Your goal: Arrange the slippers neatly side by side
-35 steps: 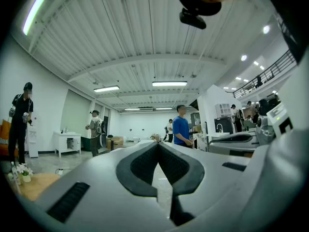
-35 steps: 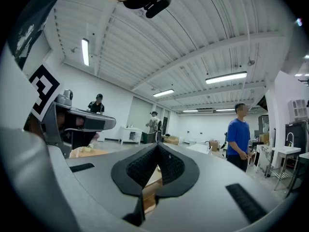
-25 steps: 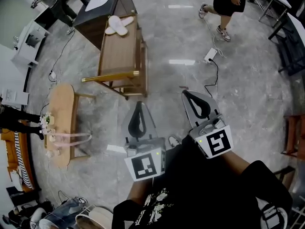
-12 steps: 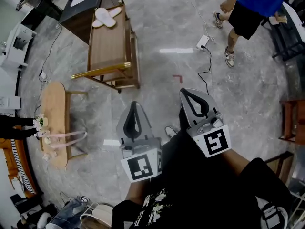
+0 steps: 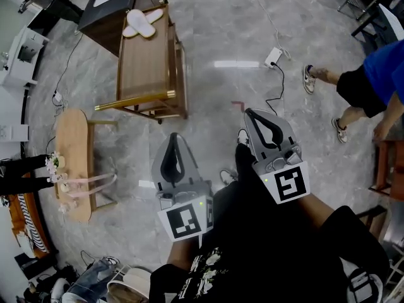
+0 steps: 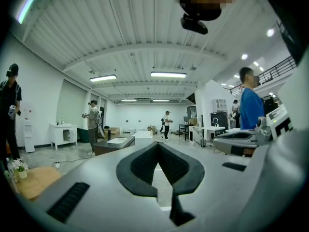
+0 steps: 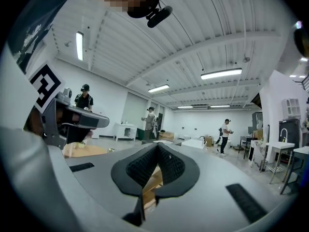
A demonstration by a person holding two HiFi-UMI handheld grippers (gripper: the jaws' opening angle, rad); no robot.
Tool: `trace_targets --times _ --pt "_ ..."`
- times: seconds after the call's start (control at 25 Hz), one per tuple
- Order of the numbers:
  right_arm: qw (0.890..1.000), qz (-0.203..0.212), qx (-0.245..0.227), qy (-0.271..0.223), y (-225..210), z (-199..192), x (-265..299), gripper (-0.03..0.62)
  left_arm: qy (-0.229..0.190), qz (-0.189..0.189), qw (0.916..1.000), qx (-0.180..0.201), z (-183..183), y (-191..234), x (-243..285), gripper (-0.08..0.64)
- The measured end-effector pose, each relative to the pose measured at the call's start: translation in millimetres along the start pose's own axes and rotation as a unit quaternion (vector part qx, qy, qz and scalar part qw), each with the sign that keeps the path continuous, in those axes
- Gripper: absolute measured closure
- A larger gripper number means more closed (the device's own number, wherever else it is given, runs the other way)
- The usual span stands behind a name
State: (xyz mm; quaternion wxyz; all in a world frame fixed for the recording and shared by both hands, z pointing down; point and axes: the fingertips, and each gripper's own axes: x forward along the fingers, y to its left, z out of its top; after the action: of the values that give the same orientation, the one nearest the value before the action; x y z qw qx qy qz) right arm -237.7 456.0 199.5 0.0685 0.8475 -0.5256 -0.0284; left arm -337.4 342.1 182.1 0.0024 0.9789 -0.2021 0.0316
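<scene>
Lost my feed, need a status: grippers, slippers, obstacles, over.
Left gripper and right gripper shut, empty. Pair of white slippers crossed on long brown wooden table, well ahead. White power strip on grey floor, ahead right.

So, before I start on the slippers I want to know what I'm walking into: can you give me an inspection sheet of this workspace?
Surface: long wooden table, holding only the slippers, at its far end.
Job's things: two white slippers, lying crossed one over the other, not side by side.
Clutter: oval side table with small flowers, left of the person.
Grippers: left gripper and right gripper both shut, nothing held, well short of the long table.
Cables: white power strip on the floor, dark lead trailing from it.
Surroundings: passer-by in blue at the right.
</scene>
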Motion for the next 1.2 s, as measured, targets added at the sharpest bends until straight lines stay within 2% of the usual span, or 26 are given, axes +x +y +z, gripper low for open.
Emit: trace_targets --times 0.4,0.92,1.2 --pt "1.0 -0.019 0.008 0.007 -75 -16 50 0.595 0.019 0.012 0.9997 0.008 -2 2 78 0.557" --pt "1.0 0.019 0.014 -0.016 -149 -20 113 0.594 0.004 0.037 0.9988 0.032 21 -28 174 0.557" --pt "0.999 0.037 0.022 -0.026 -164 -23 135 0.594 0.009 0.056 0.9984 0.004 19 -25 197 0.557"
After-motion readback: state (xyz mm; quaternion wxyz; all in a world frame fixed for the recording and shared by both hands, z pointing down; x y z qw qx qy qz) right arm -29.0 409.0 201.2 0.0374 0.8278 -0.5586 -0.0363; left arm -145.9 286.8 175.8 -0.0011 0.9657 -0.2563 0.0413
